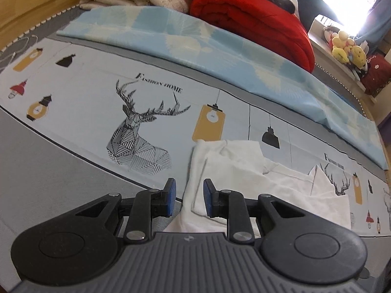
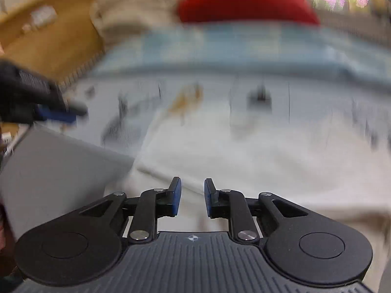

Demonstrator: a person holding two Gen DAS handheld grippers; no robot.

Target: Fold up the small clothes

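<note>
We were between folds: the white garment [image 1: 244, 178] lay rumpled on the bedsheet [image 1: 85, 97], and both the left gripper [image 1: 190, 196] and right gripper [image 2: 193, 195] hung empty, jaws apart. Next, we judged, came pinching an edge.
</note>
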